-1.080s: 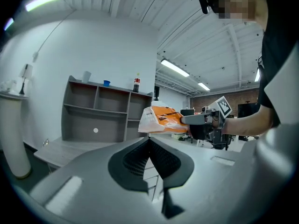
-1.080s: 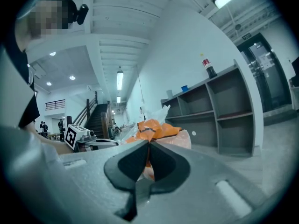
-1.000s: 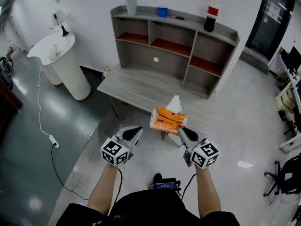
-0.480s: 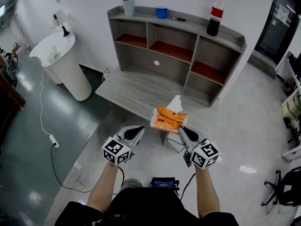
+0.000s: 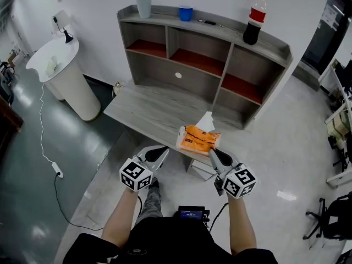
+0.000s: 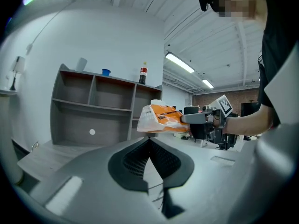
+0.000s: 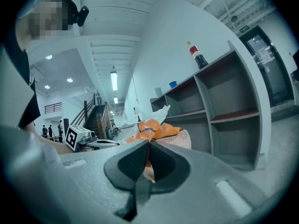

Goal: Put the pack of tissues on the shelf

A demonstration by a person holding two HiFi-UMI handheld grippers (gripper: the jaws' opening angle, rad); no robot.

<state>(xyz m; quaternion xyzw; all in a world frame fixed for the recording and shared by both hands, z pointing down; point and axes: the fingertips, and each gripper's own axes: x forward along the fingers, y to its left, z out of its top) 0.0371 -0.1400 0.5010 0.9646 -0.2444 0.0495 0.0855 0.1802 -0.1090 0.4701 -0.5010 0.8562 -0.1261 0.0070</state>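
An orange and white pack of tissues [image 5: 197,139] with a white tissue sticking up hangs in the air over the front edge of the desk, with my right gripper [image 5: 212,152] shut on its near end. The same pack [image 7: 156,130] fills the space just past the right jaws, and in the left gripper view the pack [image 6: 160,119] shows ahead to the right. My left gripper [image 5: 162,150] is shut and holds nothing, level with the right one and left of the pack. The grey shelf [image 5: 204,51] with red-lined compartments stands at the back of the desk.
On top of the shelf stand a grey cup [image 5: 143,6], a blue cup [image 5: 186,12] and a cola bottle [image 5: 255,26]. The grey desk top [image 5: 154,111] lies below the shelf. A white round stand [image 5: 63,76] and a floor cable [image 5: 48,147] are at the left.
The view has drawn closer to the desk and shelf. Both grippers and the pack keep the same pose relative to each other.
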